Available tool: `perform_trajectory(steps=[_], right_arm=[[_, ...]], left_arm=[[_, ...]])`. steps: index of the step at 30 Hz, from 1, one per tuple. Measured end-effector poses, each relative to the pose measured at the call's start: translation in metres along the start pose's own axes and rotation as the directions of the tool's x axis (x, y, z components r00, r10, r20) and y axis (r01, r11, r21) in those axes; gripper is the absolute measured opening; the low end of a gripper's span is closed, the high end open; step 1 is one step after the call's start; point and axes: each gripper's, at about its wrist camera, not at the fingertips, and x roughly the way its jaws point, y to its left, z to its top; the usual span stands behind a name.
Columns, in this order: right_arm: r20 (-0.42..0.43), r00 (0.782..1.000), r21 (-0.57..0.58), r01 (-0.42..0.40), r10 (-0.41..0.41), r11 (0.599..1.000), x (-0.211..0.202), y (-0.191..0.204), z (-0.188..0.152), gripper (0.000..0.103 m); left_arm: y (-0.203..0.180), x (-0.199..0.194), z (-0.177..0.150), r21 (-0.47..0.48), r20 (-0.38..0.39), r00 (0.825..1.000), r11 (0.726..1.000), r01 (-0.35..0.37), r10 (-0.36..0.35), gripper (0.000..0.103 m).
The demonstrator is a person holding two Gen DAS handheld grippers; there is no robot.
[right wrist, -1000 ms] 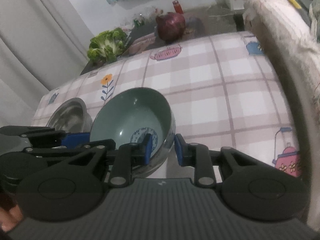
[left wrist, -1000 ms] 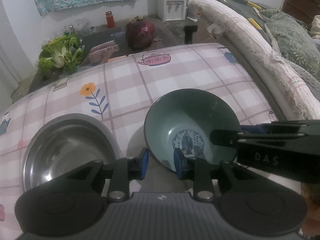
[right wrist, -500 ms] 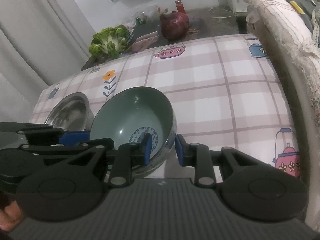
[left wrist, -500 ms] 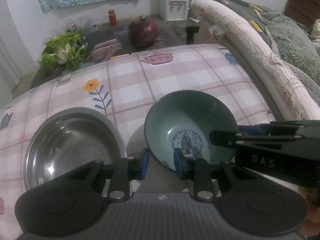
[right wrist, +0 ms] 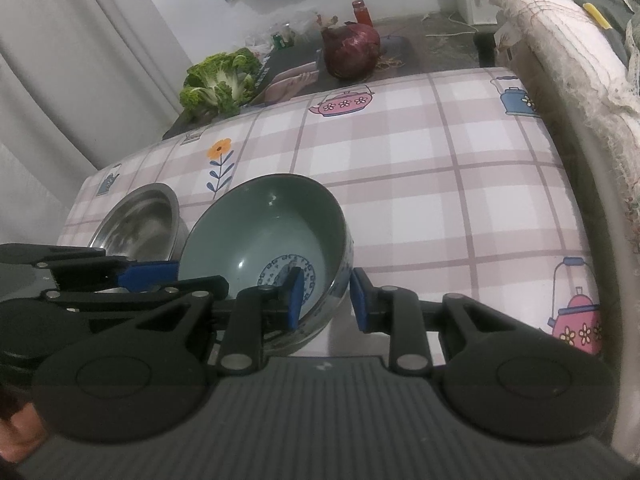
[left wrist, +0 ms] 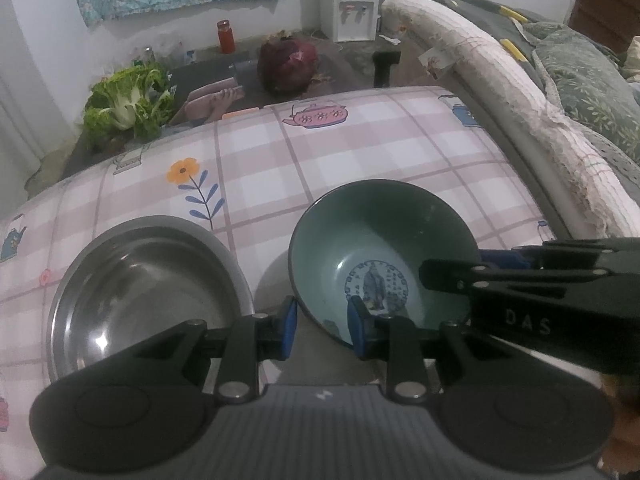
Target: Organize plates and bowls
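Green ceramic bowl (blue figure medallion inside), upright, just beside empty steel bowl, both on checked tablecloth

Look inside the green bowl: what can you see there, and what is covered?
Inside the green bowl a round blue picture of a standing figure marks the bottom. No food shows. One finger of each claw, left claw and right claw, reaches over the rim, covering parts of the inner wall.
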Motion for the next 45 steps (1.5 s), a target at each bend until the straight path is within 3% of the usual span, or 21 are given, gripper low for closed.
perform_trajectory(steps=[18,45], right_arm=[[-0.005,1.0,0.023,-0.006,0.007,1.0,0.01,-0.003,0.0,0.025],[-0.002,1.0,0.03,-0.008,0.008,1.0,0.004,-0.002,0.0,0.025]], left_arm=[[0.003,0.016,0.002,-0.034,-0.036,0.999,0.999,0.015,-0.017,0.029],[0.003,0.008,0.001,-0.048,-0.036,0.999,0.999,0.022,-0.024,0.029]])
